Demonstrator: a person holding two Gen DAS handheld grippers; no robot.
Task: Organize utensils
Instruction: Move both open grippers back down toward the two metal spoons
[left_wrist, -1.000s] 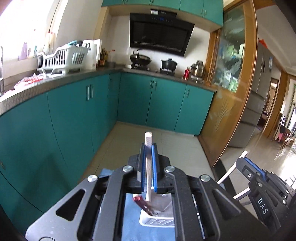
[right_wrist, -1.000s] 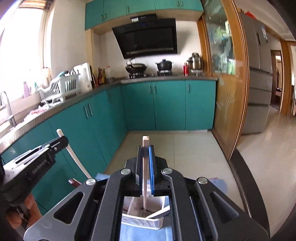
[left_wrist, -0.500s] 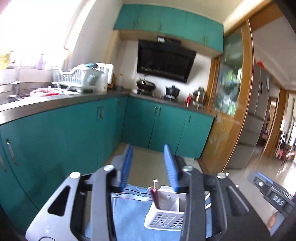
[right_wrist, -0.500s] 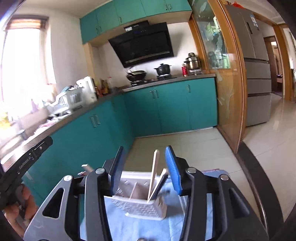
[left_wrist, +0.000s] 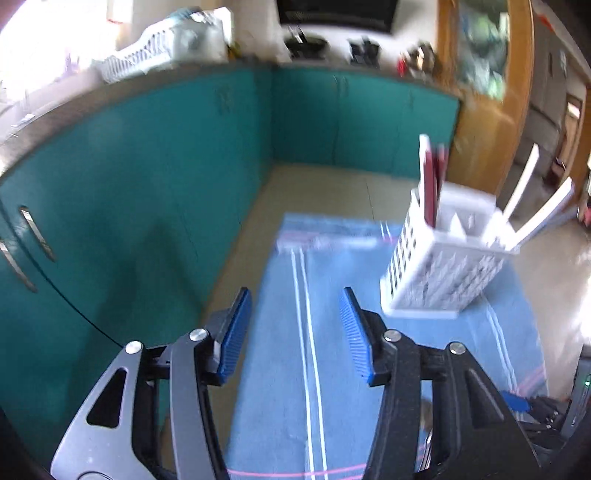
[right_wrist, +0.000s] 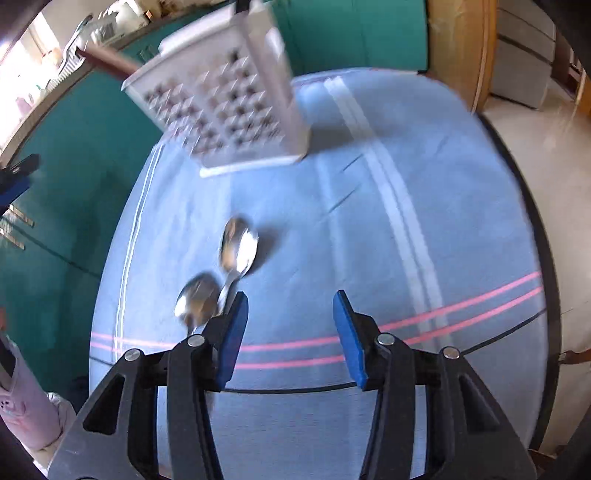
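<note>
Steel spoons (right_wrist: 221, 277) lie mid-cloth (right_wrist: 406, 258), near the table's front edge, awaiting the basket (right_wrist: 229, 103) at its far end; right gripper (right_wrist: 288, 332) and left gripper (left_wrist: 291, 332) both gape, empty.

Teal cabinets (left_wrist: 147, 177) — blue striped cloth (right_wrist: 369, 221) — white dish rack (left_wrist: 147, 59).

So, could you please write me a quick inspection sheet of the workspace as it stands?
Surface: blue striped cloth over a round table.
Job's things: white utensil caddy holding dark red and white utensils; two metal spoons lying loose on the cloth.
Clutter: nothing seen.
Grippers: left gripper and right gripper both open, empty.
Cables: dark leads at the table edge.
Surroundings: teal cabinets, dish rack on the counter.
</note>
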